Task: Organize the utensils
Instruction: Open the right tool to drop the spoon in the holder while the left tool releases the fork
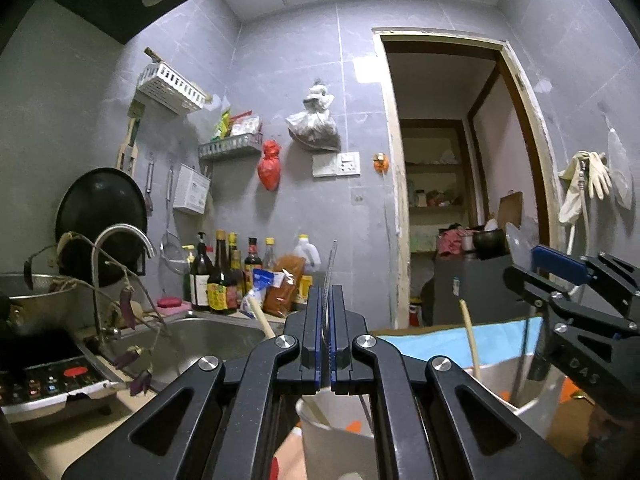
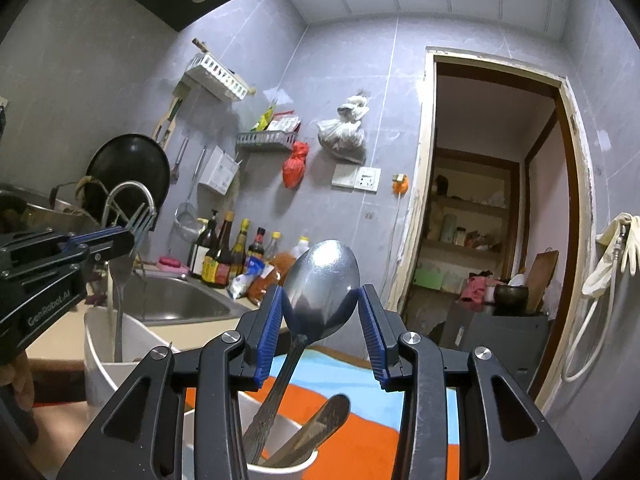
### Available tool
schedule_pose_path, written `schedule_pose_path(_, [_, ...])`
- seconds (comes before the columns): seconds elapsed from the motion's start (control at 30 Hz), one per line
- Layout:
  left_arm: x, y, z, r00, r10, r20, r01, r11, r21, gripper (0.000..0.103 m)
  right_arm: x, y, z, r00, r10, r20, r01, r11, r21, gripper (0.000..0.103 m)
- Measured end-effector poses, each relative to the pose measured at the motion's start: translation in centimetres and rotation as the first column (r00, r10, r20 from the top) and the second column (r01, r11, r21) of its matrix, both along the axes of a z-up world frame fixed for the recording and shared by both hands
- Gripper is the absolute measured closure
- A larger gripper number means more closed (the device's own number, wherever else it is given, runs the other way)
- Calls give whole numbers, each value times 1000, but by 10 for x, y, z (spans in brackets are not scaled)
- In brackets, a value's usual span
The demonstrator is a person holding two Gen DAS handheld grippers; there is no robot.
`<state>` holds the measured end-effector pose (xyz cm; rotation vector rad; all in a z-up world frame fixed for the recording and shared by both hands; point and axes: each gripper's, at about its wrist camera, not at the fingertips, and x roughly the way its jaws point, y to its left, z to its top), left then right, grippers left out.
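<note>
Your left gripper point(image 1: 329, 340) is pinched on the fork point(image 2: 124, 264), which shows only as a thin edge between the pads in the left wrist view; the right wrist view shows its tines up and its handle running down into the left white cup point(image 2: 116, 344), lower end hidden. Your right gripper point(image 2: 322, 328) clamps the spoon point(image 2: 322, 280) bowl between its blue pads, bowl up, handle angled down into the near white cup point(image 2: 280, 468). That cup's base is cut off; another utensil inside is hard to identify. Beyond the left white cup lies the sink point(image 2: 180, 304).
</note>
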<state>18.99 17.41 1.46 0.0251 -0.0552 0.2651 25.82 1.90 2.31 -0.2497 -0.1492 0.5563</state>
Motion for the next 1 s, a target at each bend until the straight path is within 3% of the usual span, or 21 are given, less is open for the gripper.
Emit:
schedule_pose_path(0.27, [-1, 0, 0, 990, -116, -75, 109, 990, -93, 100, 0, -4, -4, 999, 18, -51, -18, 1000, 5, 66])
schedule_pose_path(0.5, [-12, -4, 9, 975, -203, -88, 189, 972, -141, 98, -5, -12, -1, 997, 50, -66, -47, 998, 38, 62])
schedule_pose_path(0.57, [-15, -4, 12, 972, -219, -86, 203, 965, -166, 92, -7, -15, 2, 996, 55, -74, -51, 997, 50, 60])
schedule_pose_path(0.63, [-18, -5, 17, 970, -230, -78, 212, 958, -192, 70, -9, -19, 6, 995, 58, -84, -53, 996, 65, 54])
schedule_pose_path(0.73, [-26, -9, 25, 967, -247, -60, 229, 948, -222, 61, -15, -28, 14, 995, 52, -86, -44, 995, 92, 47])
schedule_pose_path(0.77, [-27, -11, 29, 967, -248, -62, 229, 947, -225, 59, -17, -31, 17, 995, 43, -91, -34, 995, 99, 43])
schedule_pose_path(0.93, [-31, -21, 41, 964, -257, -75, 233, 943, -236, 25, -22, -55, 34, 991, 6, -136, 13, 990, 138, 23])
schedule_pose_path(1.0, [-32, -27, 45, 960, -271, -76, 246, 939, -242, 19, -23, -65, 39, 987, -6, -158, 29, 989, 147, 15])
